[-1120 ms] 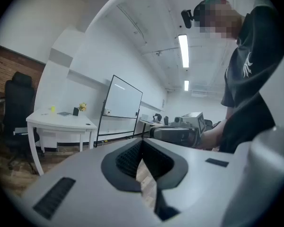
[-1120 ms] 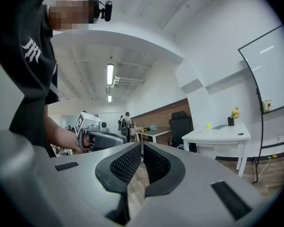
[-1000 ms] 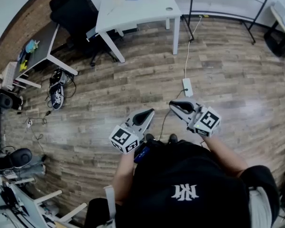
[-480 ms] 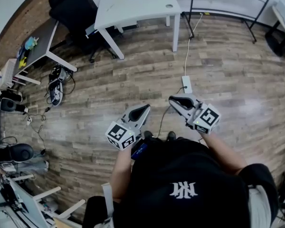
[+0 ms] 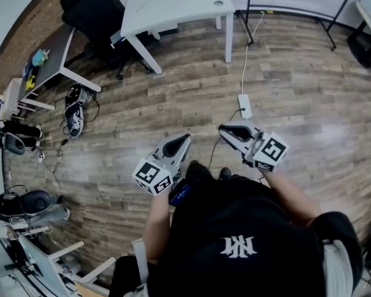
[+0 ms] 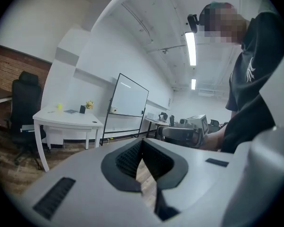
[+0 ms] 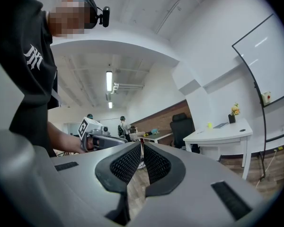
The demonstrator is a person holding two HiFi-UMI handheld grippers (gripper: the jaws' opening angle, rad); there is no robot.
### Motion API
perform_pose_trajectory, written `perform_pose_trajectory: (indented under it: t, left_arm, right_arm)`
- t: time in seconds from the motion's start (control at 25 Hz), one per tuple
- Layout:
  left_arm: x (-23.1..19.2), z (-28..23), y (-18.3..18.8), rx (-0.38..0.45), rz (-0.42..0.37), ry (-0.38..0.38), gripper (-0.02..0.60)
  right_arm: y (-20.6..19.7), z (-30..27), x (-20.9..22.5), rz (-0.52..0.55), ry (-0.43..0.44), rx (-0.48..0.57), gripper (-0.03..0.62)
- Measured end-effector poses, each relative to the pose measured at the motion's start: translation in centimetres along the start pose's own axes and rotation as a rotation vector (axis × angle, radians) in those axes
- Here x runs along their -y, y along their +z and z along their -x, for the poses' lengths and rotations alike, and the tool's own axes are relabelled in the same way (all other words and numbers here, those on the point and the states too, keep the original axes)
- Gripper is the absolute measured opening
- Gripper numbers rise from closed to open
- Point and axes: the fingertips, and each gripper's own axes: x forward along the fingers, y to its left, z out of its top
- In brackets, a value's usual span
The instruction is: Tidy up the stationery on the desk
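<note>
**A:** Head view first. Where are we?

**B:** We're standing on the wooden floor (image 5: 111,135), well apart from the white desk (image 5: 185,11) at the top edge. Our left gripper (image 5: 184,140) and right gripper (image 5: 224,130) are held out in front of us, carrying nothing.

**A:** And the left gripper view?

**B:** Its jaws meet at the tips with nothing between them. The desk stands far off at the left, with a small yellow item (image 6: 59,106), a flat book-like thing (image 6: 71,111) and a little pot of flowers (image 6: 89,104) on top.

**A:** The right gripper view?

**B:** Jaws closed and empty there too. The desk sits off to the right, again well away.

**A:** So how far along are we?

**B:** We'd judge nothing is tidied yet. We haven't reached the desk, so all the sorting is left.
</note>
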Motion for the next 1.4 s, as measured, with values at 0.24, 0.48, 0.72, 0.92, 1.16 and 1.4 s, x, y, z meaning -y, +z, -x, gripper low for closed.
perform_pose_trajectory:
  t: [0.24, 0.48, 0.72, 0.92, 1.16, 1.4]
  left_arm:
    - [-2.4, -0.9, 0.2, -0.011, 0.040, 0.012, 0.003]
    - [-6.8, -3.5, 1.2, 0.003, 0.047, -0.019, 0.003]
    - [-14.1, -7.3, 3.5, 0.039, 0.068, -0.044, 0.003]
    - [-20.5, -9.4, 6.0, 0.050, 0.074, -0.066, 0.003]
    - [-29.3, -10.7, 9.4, 0.084, 0.089, -0.063, 0.003]
    - [-36.3, -13.7, 10.6, 0.064, 0.096, -0.088, 0.003]
  right_arm:
    - [-0.6, -0.6, 2.1, -0.030, -0.024, -0.009, 0.043]
    - [-1.1, -2.9, 6.5, -0.047, -0.063, -0.028, 0.043]
    - [-0.6, -7.8, 12.2, -0.046, -0.069, -0.070, 0.043]
    - [0.4, -13.1, 16.7, -0.051, -0.069, -0.103, 0.043]
    - [1.9, -19.7, 22.3, -0.023, -0.065, -0.134, 0.043]
    - [3.0, -22.5, 29.0, -0.027, -0.166, -0.114, 0.043]
